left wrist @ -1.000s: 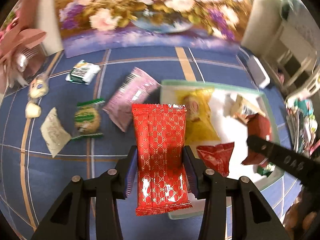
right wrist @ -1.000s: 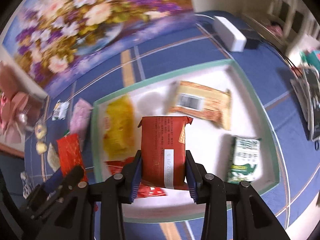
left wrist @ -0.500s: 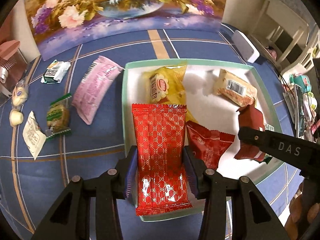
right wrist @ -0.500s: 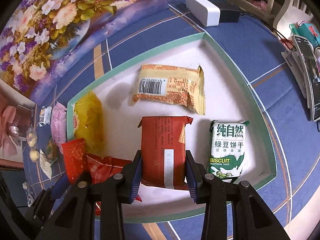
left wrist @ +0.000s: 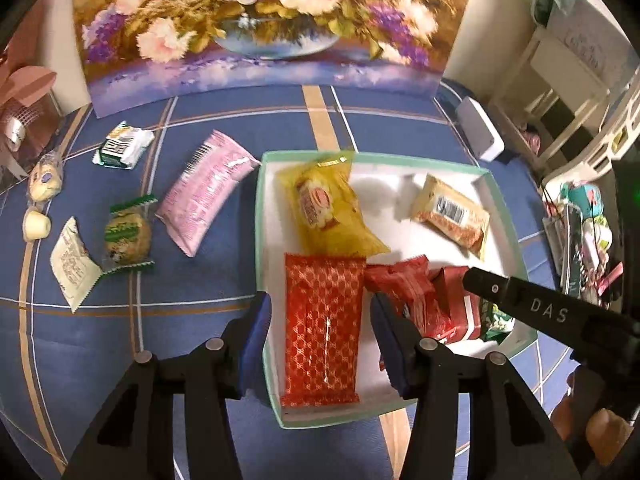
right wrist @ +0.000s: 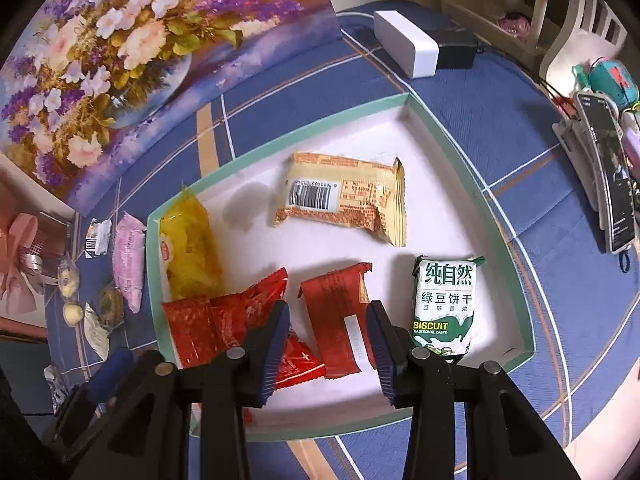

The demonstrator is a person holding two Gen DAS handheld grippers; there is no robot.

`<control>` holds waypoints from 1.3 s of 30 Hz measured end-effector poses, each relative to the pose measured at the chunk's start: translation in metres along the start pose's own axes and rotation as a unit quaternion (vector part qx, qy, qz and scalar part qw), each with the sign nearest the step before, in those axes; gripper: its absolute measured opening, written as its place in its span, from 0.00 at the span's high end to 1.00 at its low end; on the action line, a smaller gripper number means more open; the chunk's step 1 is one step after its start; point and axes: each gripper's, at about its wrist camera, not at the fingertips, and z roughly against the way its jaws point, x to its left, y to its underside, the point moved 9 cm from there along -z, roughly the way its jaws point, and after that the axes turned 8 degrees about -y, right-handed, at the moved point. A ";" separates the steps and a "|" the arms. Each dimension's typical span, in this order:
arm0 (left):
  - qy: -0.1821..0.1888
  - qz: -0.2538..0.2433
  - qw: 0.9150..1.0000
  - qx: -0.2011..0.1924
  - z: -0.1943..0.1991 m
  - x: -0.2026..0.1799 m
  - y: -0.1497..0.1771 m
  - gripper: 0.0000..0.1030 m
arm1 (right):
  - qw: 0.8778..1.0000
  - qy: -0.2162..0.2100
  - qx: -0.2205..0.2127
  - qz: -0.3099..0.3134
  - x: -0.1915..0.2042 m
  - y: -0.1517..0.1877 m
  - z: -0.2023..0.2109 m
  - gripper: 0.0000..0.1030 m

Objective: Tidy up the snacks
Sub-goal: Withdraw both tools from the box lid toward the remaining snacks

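Observation:
A white tray [left wrist: 400,216] [right wrist: 320,248] with a teal rim holds several snack packets. My left gripper [left wrist: 322,340] hovers over its near left corner, jaws opening. A red patterned packet [left wrist: 322,328] [right wrist: 188,328] lies flat on the tray floor between the pads, untouched. My right gripper [right wrist: 328,344] [left wrist: 520,304] stands open over the near middle. An orange-red packet [right wrist: 336,320] [left wrist: 456,300] lies tilted below it, clear of the left pad. A crinkled red packet [right wrist: 240,308], a yellow packet [left wrist: 332,208], a beige barcode packet [right wrist: 340,200] and a green biscuit pack [right wrist: 444,304] also lie inside.
On the blue cloth left of the tray lie a pink packet [left wrist: 208,192], a green-white packet [left wrist: 124,148], a wrapped cookie [left wrist: 128,232] and a white sachet [left wrist: 72,268]. A floral painting [left wrist: 272,20] stands behind. A white box [right wrist: 408,44] and a phone stand [right wrist: 608,176] sit to the right.
The left jaws have parted and the red patterned packet has dropped onto the tray floor. The orange-red packet has slipped from the right pads and lies tilted in the tray.

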 end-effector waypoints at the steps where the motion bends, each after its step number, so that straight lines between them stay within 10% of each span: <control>1: -0.002 0.007 1.000 0.000 0.000 0.004 -0.001 0.45 | 1.000 0.003 0.000 0.002 0.001 0.000 0.000 0.56; 14: -0.125 0.117 0.985 0.011 -0.016 0.109 0.002 0.07 | 0.998 0.024 0.001 0.054 0.025 0.004 -0.007 0.04; 39: -0.162 0.244 0.951 -0.097 0.037 0.232 -0.013 0.06 | 0.987 -0.015 -0.046 0.153 0.119 0.015 -0.006 0.00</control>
